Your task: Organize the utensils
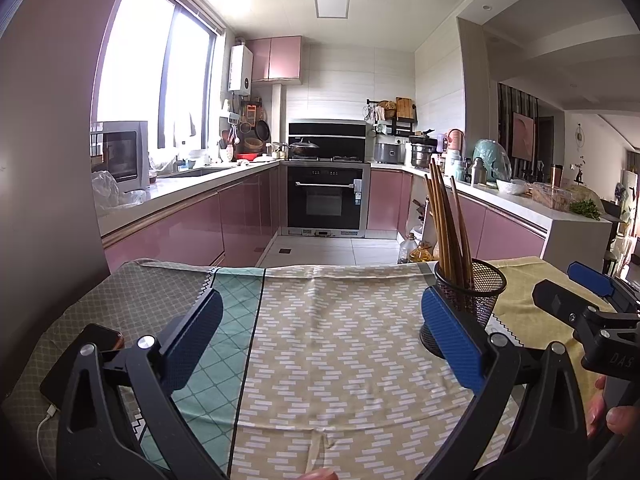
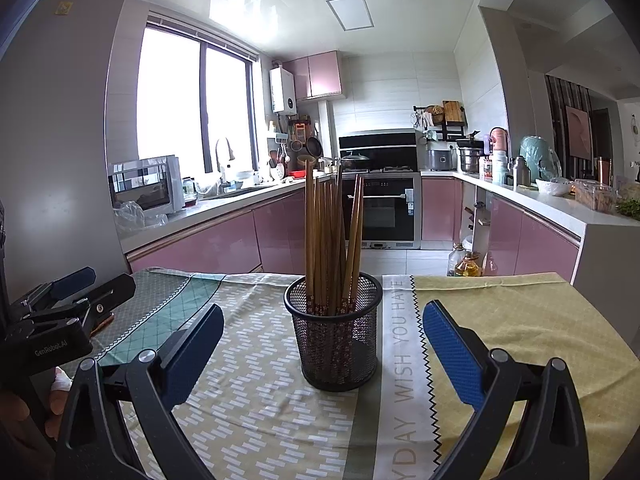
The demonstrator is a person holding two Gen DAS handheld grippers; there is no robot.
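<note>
A black wire-mesh holder (image 2: pixel 335 330) stands upright on the patterned tablecloth, with several brown wooden chopsticks (image 2: pixel 332 240) standing in it. In the left wrist view the holder (image 1: pixel 476 292) sits just behind my left gripper's right finger. My left gripper (image 1: pixel 320 312) hovers open over bare cloth, nothing between its fingers. My right gripper (image 2: pixel 323 326) is open too, its blue pads on either side of the holder and apart from it. Each gripper shows at the edge of the other's view: right gripper (image 1: pixel 576 292), left gripper (image 2: pixel 94 282).
A dark phone (image 1: pixel 80 360) with a white cable lies on the cloth at the left. The table's far edge (image 2: pixel 480 278) drops to the kitchen floor, where oil bottles (image 2: pixel 466 264) stand. Pink cabinets and counters line the room behind.
</note>
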